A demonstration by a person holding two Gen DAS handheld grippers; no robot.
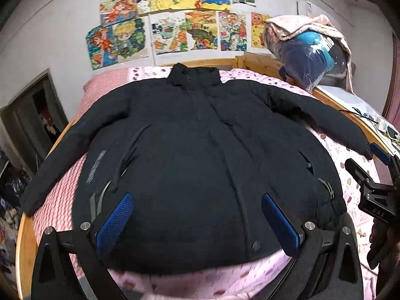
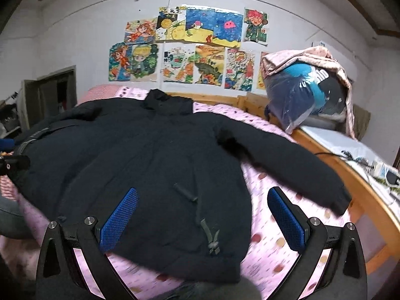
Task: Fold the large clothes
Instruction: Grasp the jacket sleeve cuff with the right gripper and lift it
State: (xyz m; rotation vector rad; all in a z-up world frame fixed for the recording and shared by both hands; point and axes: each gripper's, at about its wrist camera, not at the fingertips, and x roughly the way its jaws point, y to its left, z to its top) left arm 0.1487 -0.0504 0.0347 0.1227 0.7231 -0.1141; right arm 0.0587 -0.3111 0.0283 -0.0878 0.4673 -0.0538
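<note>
Jacket, black and padded, lies front-up and spread flat on the pink bed, collar at 12 o'clock. Both sleeves should probably be folded inward first. Left gripper and right gripper hover released over the hem, grasping nothing.

The padded jacket is plain black, lying on a pink bedsheet speckled with brownish dots. Both grippers' pads are bright blue with a fine mesh texture, and the wall drawings are multicoloured.
</note>
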